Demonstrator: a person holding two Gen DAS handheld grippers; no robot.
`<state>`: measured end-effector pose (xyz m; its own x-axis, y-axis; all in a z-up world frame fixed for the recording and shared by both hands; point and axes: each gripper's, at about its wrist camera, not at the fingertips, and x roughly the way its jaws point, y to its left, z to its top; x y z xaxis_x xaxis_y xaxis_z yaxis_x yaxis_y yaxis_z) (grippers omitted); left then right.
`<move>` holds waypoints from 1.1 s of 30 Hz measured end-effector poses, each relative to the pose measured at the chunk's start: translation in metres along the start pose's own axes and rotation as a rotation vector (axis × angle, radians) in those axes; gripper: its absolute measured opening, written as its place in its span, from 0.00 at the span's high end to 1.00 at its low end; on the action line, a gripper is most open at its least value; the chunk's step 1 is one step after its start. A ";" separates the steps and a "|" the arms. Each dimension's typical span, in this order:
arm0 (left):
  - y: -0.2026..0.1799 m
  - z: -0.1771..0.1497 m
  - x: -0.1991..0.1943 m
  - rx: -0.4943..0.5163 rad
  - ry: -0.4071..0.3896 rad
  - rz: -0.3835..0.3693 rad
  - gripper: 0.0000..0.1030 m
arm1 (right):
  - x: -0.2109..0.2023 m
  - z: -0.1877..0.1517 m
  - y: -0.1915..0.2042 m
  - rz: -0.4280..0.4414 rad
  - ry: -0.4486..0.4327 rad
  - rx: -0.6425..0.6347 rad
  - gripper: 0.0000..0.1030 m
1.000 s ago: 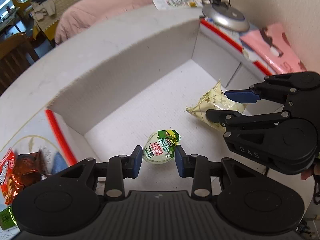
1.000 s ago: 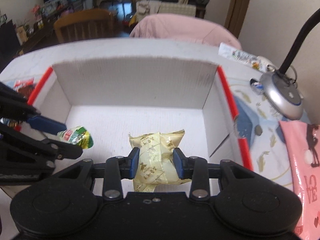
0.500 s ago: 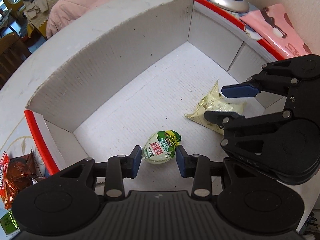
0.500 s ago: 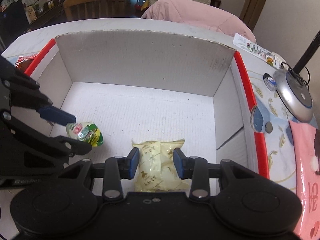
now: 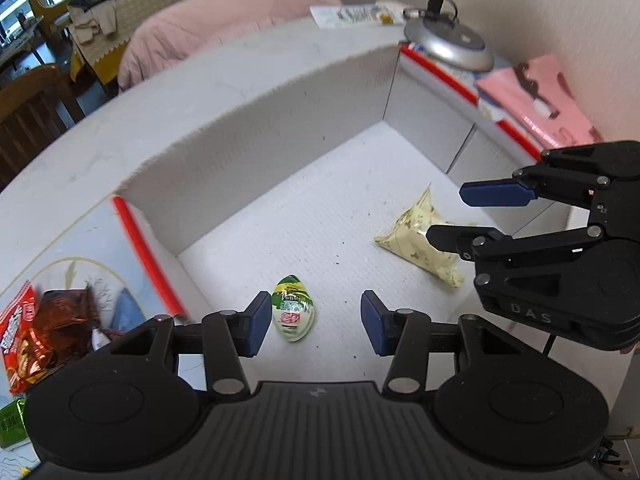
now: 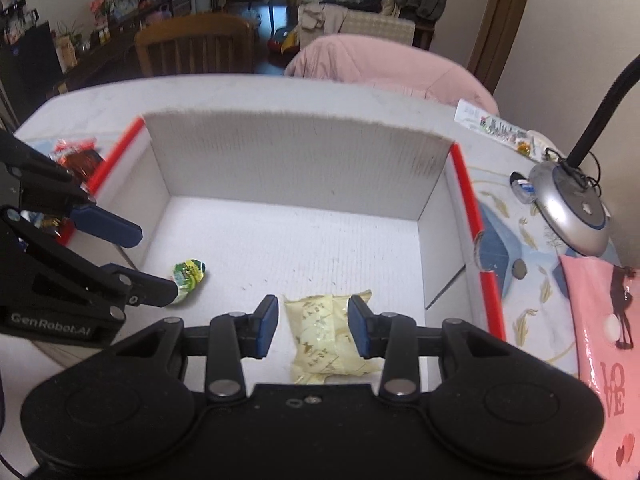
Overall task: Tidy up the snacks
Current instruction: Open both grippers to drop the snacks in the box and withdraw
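1. While our left gripper hangs over the near edge of the white cardboard box, its jaws are opening, and the green jelly cup lies on the box floor between them, just beside the left pad, with a clear gap to the right pad.
2. We see no pad pressing on that cup; it rests on its side on the floor of the box.
3. Our right gripper stands over the yellow snack packet, jaws partly apart, with the packet lying between them.
4. From the right wrist view, narrow gaps show between each blue pad and the wrapper, so we read the packet as lying on the box floor rather than pinched.
5. Seen from the left wrist, the packet sits to the right of the jelly cup, well apart from it, partly behind the right gripper's fingers.
6. Outside the box on our left, a red and brown snack pile lies on the table.
7. On our right, a silver lamp base and a pink gift bag sit beside the box's red-edged wall.
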<state>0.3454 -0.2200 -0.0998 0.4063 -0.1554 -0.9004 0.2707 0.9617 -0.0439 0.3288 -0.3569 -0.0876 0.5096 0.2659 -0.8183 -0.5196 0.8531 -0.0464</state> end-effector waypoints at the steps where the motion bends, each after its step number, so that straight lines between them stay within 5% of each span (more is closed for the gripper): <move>1: 0.001 -0.002 -0.006 0.001 -0.014 -0.003 0.53 | -0.006 0.000 0.001 -0.005 -0.010 0.009 0.64; 12: 0.017 -0.031 -0.084 -0.016 -0.189 -0.046 0.53 | -0.079 -0.004 0.029 -0.034 -0.154 0.118 0.63; 26: 0.066 -0.105 -0.165 -0.069 -0.331 -0.046 0.47 | -0.135 -0.018 0.121 0.027 -0.304 0.205 0.58; 31: 0.087 -0.139 -0.189 -0.087 -0.374 -0.019 0.45 | -0.141 -0.021 0.156 0.043 -0.340 0.198 0.21; 33: 0.096 -0.153 -0.196 -0.103 -0.388 -0.006 0.39 | -0.143 -0.022 0.170 0.054 -0.349 0.187 0.18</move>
<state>0.1582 -0.0625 0.0066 0.7095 -0.2161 -0.6708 0.1931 0.9750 -0.1098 0.1533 -0.2599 0.0089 0.7038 0.4216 -0.5717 -0.4345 0.8922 0.1231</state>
